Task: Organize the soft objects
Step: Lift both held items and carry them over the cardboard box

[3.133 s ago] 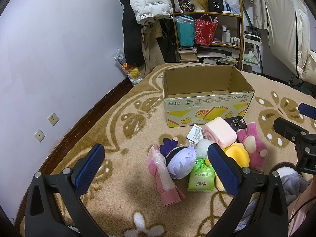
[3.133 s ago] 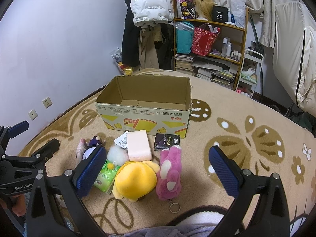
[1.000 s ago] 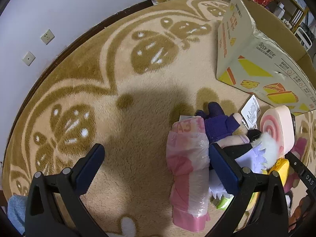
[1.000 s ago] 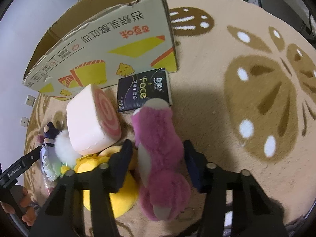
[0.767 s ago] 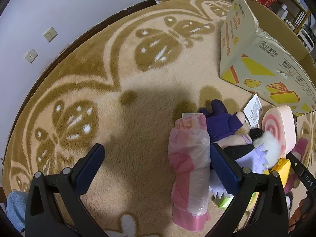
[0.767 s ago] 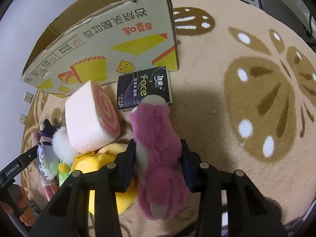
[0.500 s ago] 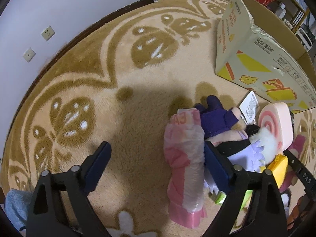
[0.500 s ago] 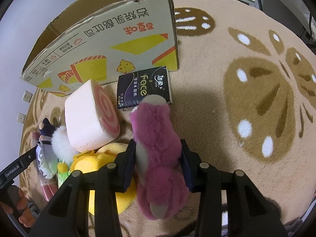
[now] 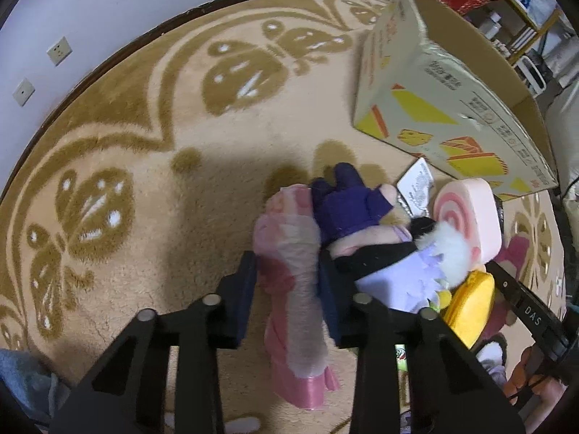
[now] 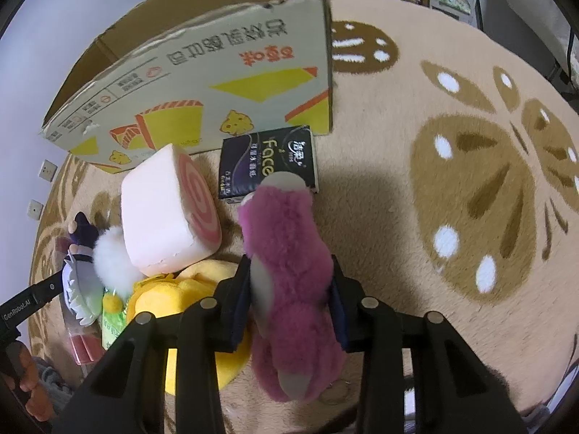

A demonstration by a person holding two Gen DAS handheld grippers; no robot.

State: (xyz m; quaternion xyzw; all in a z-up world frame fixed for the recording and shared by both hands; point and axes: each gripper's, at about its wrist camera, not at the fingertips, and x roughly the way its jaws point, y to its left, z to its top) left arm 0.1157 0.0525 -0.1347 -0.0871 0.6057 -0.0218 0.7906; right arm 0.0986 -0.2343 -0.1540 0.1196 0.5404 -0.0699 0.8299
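Observation:
My left gripper (image 9: 287, 282) is shut on a pink plastic-wrapped roll (image 9: 295, 271) that lies on the rug. A purple-clad doll with lilac hair (image 9: 365, 231) lies against its right side. My right gripper (image 10: 289, 289) is shut on a magenta plush toy (image 10: 289, 264), also low over the rug. A pink swirl-roll cushion (image 10: 170, 213), a yellow plush (image 10: 188, 296) and a white pom-pom (image 10: 112, 253) lie left of it. The open cardboard box (image 10: 202, 79) stands behind the pile; it also shows in the left wrist view (image 9: 445, 90).
A dark tissue pack marked "Face" (image 10: 269, 161) lies in front of the box. A green tissue pack (image 10: 112, 320) sits under the yellow plush. The beige patterned rug (image 10: 470, 181) stretches to the right. Wall sockets (image 9: 59, 50) and a cluttered shelf (image 9: 506, 0) lie beyond.
My left gripper has closed from wide open onto the pink roll. My right gripper stays clamped on the magenta plush, barely moved.

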